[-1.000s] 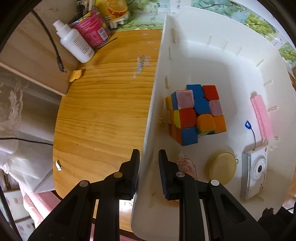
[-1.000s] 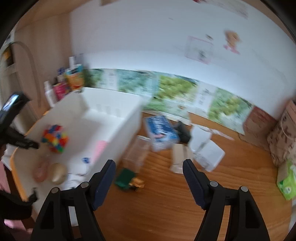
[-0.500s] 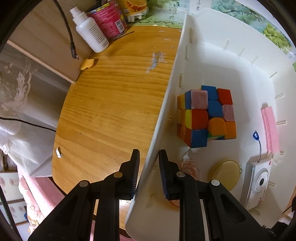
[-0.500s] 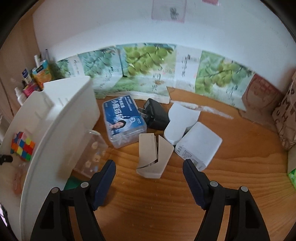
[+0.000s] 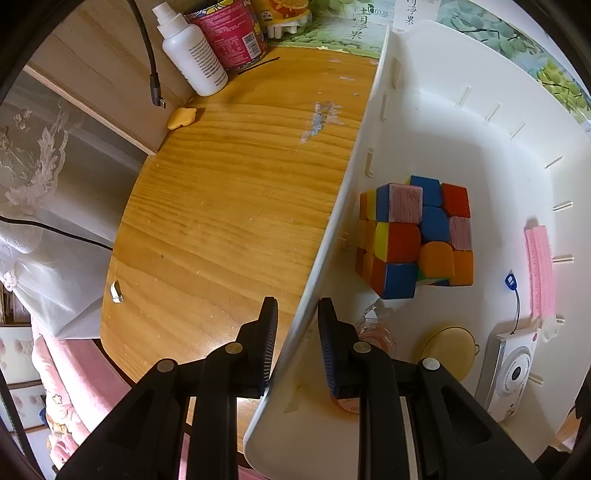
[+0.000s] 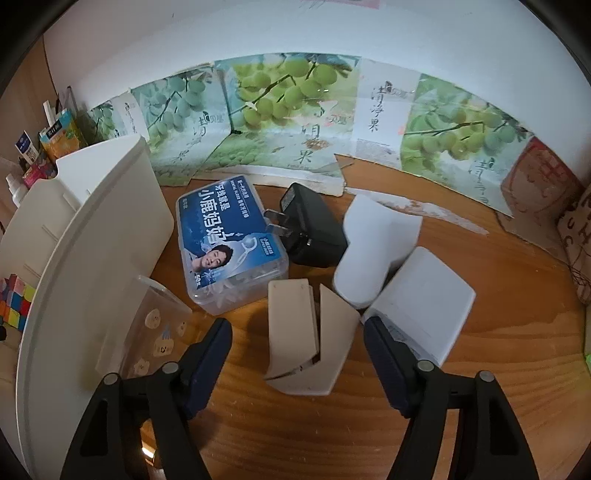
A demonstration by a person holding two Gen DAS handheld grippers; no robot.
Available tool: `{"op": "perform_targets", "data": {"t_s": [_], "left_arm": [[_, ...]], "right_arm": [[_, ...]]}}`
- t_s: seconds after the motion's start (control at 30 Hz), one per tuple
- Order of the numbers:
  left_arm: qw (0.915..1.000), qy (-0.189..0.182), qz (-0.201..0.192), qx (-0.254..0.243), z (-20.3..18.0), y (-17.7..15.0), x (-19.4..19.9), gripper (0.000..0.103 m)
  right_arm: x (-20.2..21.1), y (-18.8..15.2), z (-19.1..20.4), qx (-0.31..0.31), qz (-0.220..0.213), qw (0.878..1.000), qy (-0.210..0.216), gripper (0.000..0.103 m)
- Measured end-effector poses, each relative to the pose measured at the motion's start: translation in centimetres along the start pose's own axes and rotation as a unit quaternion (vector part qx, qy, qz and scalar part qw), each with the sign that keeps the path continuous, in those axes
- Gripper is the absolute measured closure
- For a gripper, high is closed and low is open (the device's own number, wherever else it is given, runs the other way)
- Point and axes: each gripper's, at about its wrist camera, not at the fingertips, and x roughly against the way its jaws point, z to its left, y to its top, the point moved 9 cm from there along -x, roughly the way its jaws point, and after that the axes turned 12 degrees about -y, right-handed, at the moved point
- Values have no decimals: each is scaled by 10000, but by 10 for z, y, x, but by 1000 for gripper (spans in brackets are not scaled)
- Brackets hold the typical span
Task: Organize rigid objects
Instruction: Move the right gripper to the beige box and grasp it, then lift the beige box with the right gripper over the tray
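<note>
My left gripper (image 5: 297, 325) points down and is shut on the side wall of the white bin (image 5: 461, 147), one finger outside and one inside. In the bin lie a colourful puzzle cube (image 5: 413, 236), a white toy camera (image 5: 511, 373), a yellow round case (image 5: 448, 352) and a pink strip (image 5: 539, 273). My right gripper (image 6: 296, 323) hangs over a beige folded piece (image 6: 306, 339) on the wooden table. Its jaws are closing, with the piece between them, and the pads stand clear of it. The bin (image 6: 92, 240) is to its left.
Behind the beige piece lie a blue floss-pick box (image 6: 229, 236), a black charger (image 6: 314, 229) and two white items (image 6: 376, 251) (image 6: 424, 306). A clear sticker box (image 6: 159, 325) leans on the bin. A spray bottle (image 5: 192, 51) and red can (image 5: 232, 33) stand near the table's left edge.
The right gripper swung away from the bin, came down over the beige piece, and its jaws narrowed a little. The left gripper rolled slightly, still clamped on the bin wall.
</note>
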Motion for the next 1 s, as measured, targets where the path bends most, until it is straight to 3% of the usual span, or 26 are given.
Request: {"op": "perform_targets", "data": {"t_s": [0.2,0.63,1.0], "left_arm": [[10000,-3,-6,-21,-1,0,0,78],[9997,-238,-24,-102,-2,0,-2,78],[9950,-828,152,-544,0,-13,-10,78]], "right_arm": [[-7,3,2,-21,117,9999,19,54],[16,10,0,-125,-34,9998,-140,55],[83,14,6,-413,-413,9975,-405,56]]}}
